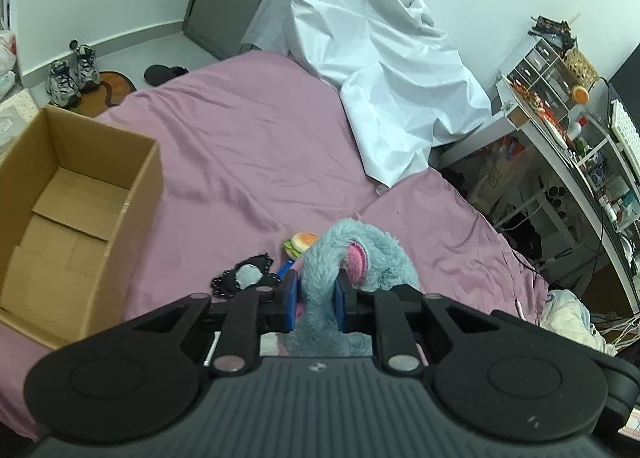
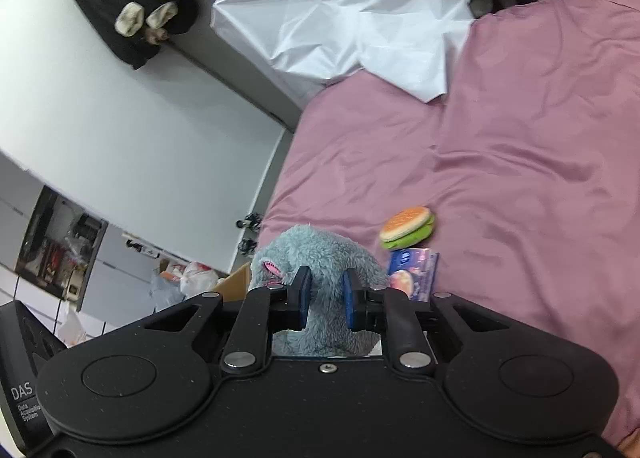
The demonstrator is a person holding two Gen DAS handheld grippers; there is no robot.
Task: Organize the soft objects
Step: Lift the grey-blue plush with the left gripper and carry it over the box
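Note:
A fluffy grey-blue plush toy (image 1: 352, 254) with pink ear linings is held off the pink bed (image 1: 248, 146) by both grippers. My left gripper (image 1: 316, 298) is shut on one furry limb of it, blue pads pressed into the fur. My right gripper (image 2: 326, 298) is shut on another part of the same plush toy (image 2: 316, 254). A small burger toy (image 2: 408, 227) lies on the sheet just beyond, also visible in the left wrist view as the burger toy (image 1: 301, 244). An open cardboard box (image 1: 80, 210) stands at the left on the bed.
A black lace piece with a grey pompom (image 1: 246, 276) and a blue-purple packet (image 2: 414, 272) lie near the burger. A white sheet (image 1: 380, 70) drapes the bed's far corner. A cluttered desk (image 1: 572, 130) stands right; shoes (image 1: 72, 74) sit on the floor.

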